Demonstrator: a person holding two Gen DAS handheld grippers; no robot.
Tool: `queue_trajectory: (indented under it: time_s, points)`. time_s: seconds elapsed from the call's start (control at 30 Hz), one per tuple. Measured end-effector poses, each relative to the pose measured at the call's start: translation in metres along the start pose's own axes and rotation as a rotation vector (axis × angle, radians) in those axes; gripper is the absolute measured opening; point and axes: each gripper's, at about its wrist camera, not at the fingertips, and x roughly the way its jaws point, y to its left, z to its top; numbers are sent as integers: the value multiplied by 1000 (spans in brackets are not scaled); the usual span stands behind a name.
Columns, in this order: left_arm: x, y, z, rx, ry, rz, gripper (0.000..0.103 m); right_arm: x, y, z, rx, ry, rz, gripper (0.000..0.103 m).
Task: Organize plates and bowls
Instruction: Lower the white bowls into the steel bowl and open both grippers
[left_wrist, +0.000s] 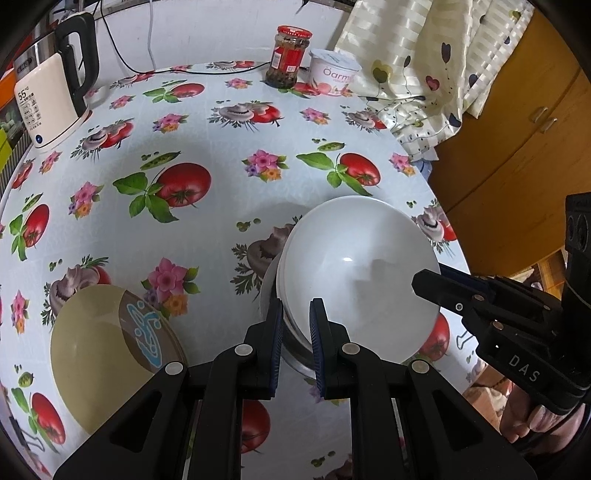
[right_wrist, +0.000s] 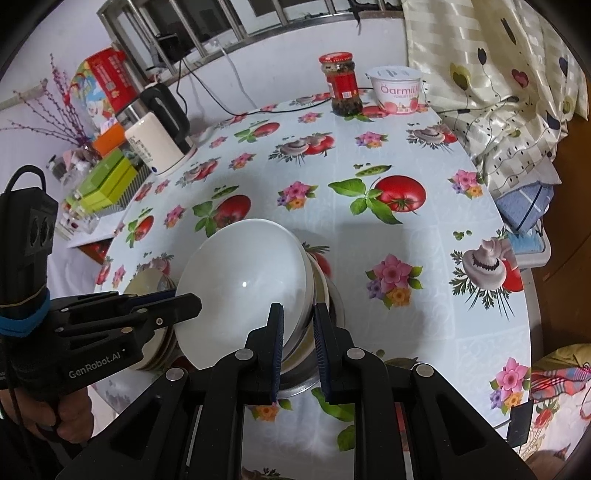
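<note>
A white bowl tops a stack of nested bowls and plates on the flowered tablecloth; it also shows in the right wrist view. My left gripper is shut on the stack's left rim, one finger inside the white bowl and one outside. My right gripper is shut on the stack's right rim in the same way; it also shows in the left wrist view. A beige bowl with a blue pattern lies to the left of the stack.
A white electric kettle stands at the far left. A red-lidded jar and a yogurt tub stand at the back edge. A curtain hangs at the back right. The table's right edge runs past the stack.
</note>
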Motion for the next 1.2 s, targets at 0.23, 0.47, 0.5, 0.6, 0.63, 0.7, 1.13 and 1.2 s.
queue_trajectory:
  time_s: [0.23,0.47,0.5,0.6,0.63,0.7,1.13,1.2]
  points:
    - [4,-1,-1,9,12,-3,15,4,-3,-1,7,13,-6,16]
    - [5,-1,0,6,15,-6,15,7,-4,-1,11,29,-6,17]
    - [5,-1,0,5,16,-8,15,8,-4,-1,12,31,-5,18]
    - [6,0,0,3,16,-10,15,9,-4,-1,15,35,-4,18]
    - [6,0,0,2,16,-11,15,9,-4,-1,16,35,-2,18]
    - [6,1,0,1,16,-13,15,9,-4,-1,19,37,-1,18]
    - [5,2,0,-5,17,-18,16,8,-4,-1,14,29,0,19]
    - [4,1,-1,0,15,-17,16,8,-4,0,14,30,1,19]
